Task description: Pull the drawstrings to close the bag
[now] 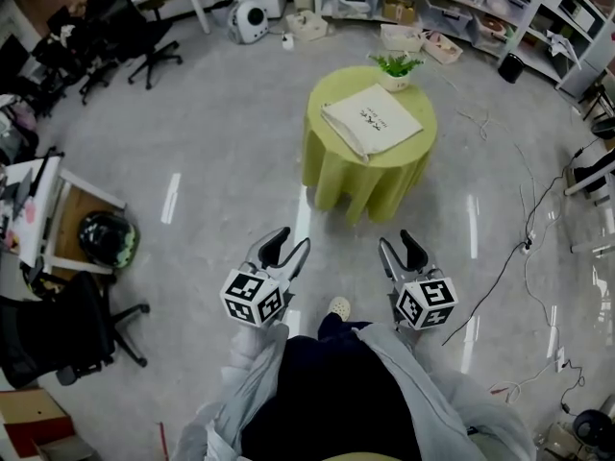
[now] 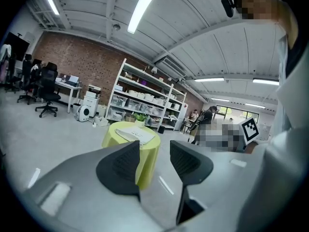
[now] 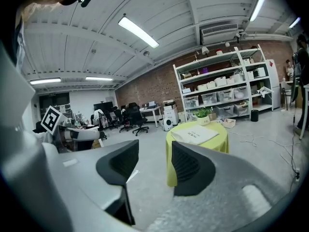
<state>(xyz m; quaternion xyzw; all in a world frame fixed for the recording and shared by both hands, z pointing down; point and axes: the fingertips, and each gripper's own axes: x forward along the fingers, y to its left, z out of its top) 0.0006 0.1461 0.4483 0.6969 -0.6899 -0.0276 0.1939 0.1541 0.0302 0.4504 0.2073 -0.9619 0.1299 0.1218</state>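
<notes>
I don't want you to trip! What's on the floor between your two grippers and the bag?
In the head view, only bare grey floor separates the left gripper and right gripper from the yellow table bearing the bag.

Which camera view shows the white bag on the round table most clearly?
The head view: from above, the whole bag lies flat on the table. Both gripper views show it small, from a low side angle.

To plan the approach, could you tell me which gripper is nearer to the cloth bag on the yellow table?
Right, slightly. The right gripper faces the bag almost head-on; the left gripper stands off to its left. Both are short of it.
</notes>
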